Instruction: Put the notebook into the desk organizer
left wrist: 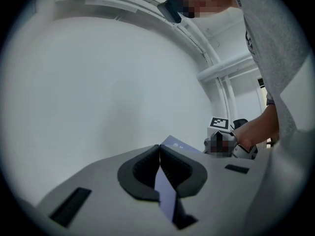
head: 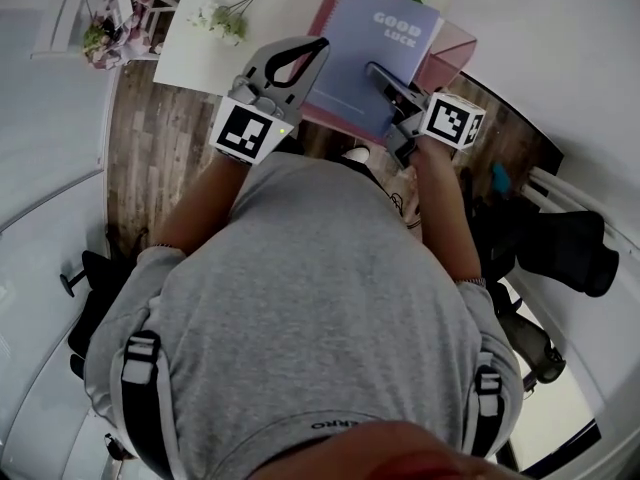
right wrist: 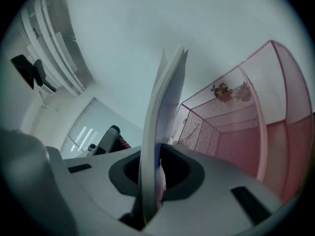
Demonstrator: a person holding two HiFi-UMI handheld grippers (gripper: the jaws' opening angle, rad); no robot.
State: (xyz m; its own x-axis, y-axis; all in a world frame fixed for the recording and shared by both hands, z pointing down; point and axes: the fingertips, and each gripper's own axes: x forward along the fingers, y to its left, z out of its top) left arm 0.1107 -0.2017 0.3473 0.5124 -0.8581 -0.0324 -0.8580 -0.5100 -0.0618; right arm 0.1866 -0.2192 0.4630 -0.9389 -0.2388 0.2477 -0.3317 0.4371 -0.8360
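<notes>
The notebook (head: 385,43), blue-violet with pale lettering on its cover, is off the counter (head: 200,53), gripped at its near edge by both pairs of tongs. Its cover faces up toward the head camera and it covers most of the pink mesh desk organizer (head: 456,48).

The left tongs (head: 312,50) are clenched on the notebook's left part. In the left gripper view a thin dark sheet of it runs between the pressed pads (left wrist: 147,168). The right tongs (head: 378,71) are clamped on its right part, and in the right gripper view the pale page edge rises straight out of the closed jaws.

In that same view the organizer (right wrist: 236,127) lies just to the right of the notebook (right wrist: 165,102), its mesh compartments open toward the camera and apparently unfilled. No view shows whether the notebook's far edge has crossed the rim.

Judged from this, picking up and carrying are done and the book is lined up at the organizer. What remains is sliding it into a compartment until it sits there, then loosening both tongs and drawing them clear.

A sprig of white flowers (head: 225,18) lies on the counter to the left, well apart from the work.
</notes>
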